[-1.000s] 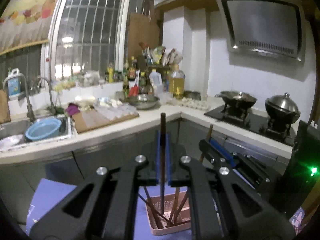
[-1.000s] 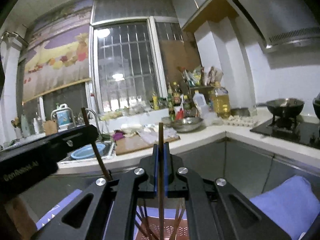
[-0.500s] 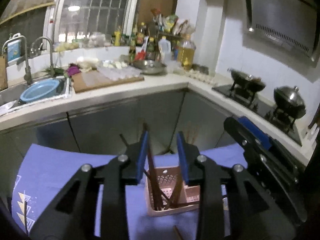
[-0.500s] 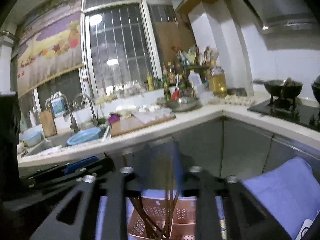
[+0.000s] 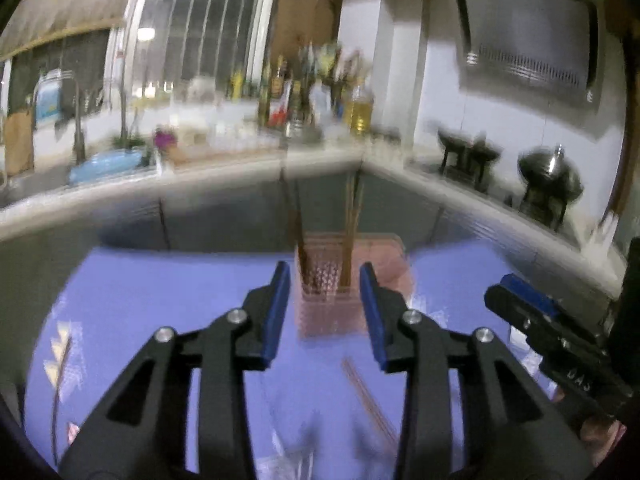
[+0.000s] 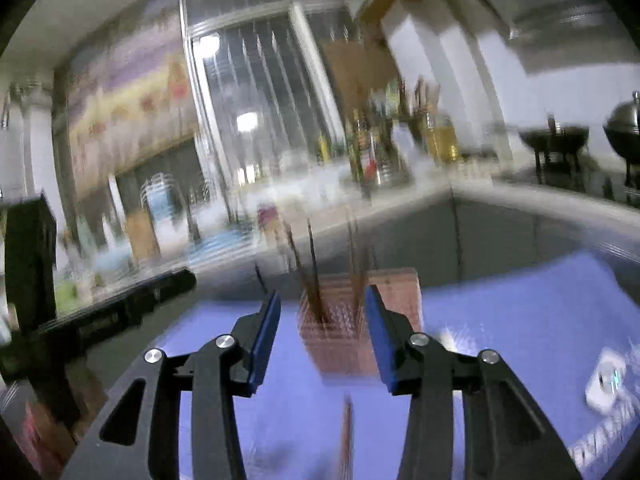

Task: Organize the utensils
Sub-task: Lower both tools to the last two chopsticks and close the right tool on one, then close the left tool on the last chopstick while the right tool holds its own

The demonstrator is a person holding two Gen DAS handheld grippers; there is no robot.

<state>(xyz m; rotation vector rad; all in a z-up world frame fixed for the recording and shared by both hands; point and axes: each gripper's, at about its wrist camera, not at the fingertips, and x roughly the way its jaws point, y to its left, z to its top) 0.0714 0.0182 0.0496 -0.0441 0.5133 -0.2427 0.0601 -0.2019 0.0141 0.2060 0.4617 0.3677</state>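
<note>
A pink perforated utensil basket (image 5: 384,264) stands on a blue cloth (image 5: 160,304), with several brown chopsticks (image 5: 350,232) upright in it. My left gripper (image 5: 325,312) hovers just short of the basket; its jaws are opening and nothing is between the blue pads (image 5: 276,312). A few loose chopsticks (image 5: 368,396) lie on the cloth below it. In the right wrist view the basket (image 6: 400,292) and its chopsticks (image 6: 314,284) sit just ahead of my right gripper (image 6: 323,336). Its jaws are apart and closing, with nothing gripped. A loose chopstick (image 6: 348,428) lies under it. Both views are blurred.
A kitchen counter (image 5: 224,176) wraps around behind, with a sink, a blue basin (image 5: 108,160), bottles (image 5: 360,112) and two pots on a stove (image 5: 552,176). The right gripper (image 5: 524,308) shows at the right of the left wrist view. A small white object (image 6: 606,380) lies on the cloth.
Each gripper was shut on a chopstick above the basket. Both have let go, opened, and dropped lower toward the cloth; the chopsticks now stand in the basket.
</note>
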